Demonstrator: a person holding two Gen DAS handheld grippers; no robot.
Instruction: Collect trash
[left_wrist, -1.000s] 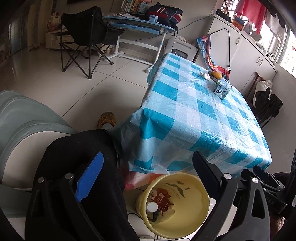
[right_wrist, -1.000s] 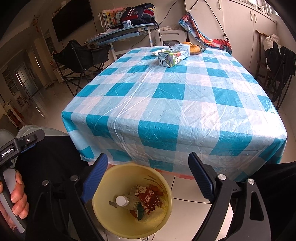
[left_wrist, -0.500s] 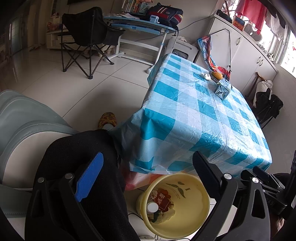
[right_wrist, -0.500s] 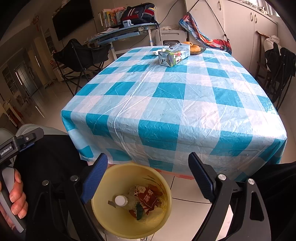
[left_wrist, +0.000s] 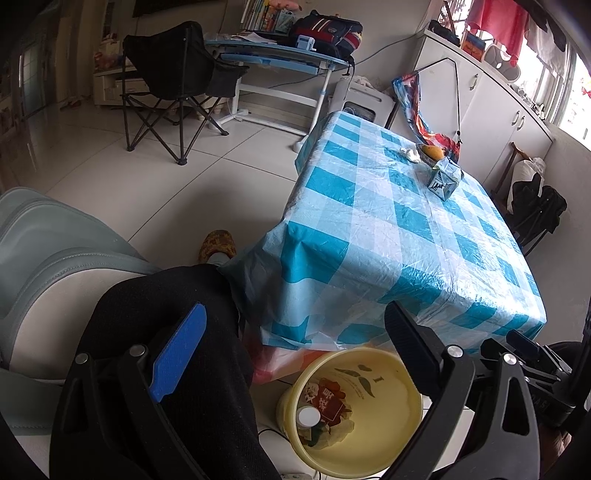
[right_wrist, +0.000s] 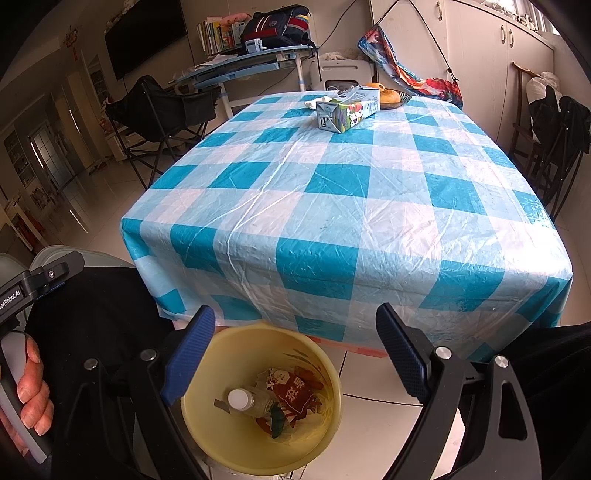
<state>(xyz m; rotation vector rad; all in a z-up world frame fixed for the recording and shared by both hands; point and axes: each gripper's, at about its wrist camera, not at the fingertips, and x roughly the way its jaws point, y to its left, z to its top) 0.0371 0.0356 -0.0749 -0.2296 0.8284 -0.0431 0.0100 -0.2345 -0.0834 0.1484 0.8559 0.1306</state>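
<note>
Person seated, dark trousers (left_wrist: 177, 332), knees near the table's near edge; a two-finger gripper in each hand, both angled down toward the floor; left gripper (left_wrist: 295, 354) stands with jaws wide apart, nothing between the blue pads; right gripper (right_wrist: 295, 354) likewise spread wide, empty, poised above the bin; left hand (right_wrist: 31, 391) seen wrapped around its handle at the edge of the right wrist view; yellow bin (right_wrist: 325, 424) sits on the tiled floor just in front of the table, between the person's knees, partly under the hanging cloth edge; inside it: a clear plastic bottle (right_wrist: 251, 400) with white cap, lying tilted, a red snack wrapper (right_wrist: 295, 391) beside and touching it, further crumpled scraps beneath, not identifiable; table covered with blue-and-white checked cloth (right_wrist: 351, 206), plastic-looking, creased; on the far end of the table a drink carton (right_wrist: 347, 110) lies on its side, well apart from the bin; just behind the carton a dark bowl (right_wrist: 400, 99) with orange-yellow fruit or buns, cannot tell which; a small white crumpled piece (left_wrist: 410, 154) next to the bowl; near part of the tabletop bare of items; background: folding black chair (left_wrist: 173, 70), desk with backpack (left_wrist: 325, 29), white cabinets along the wall.
</note>
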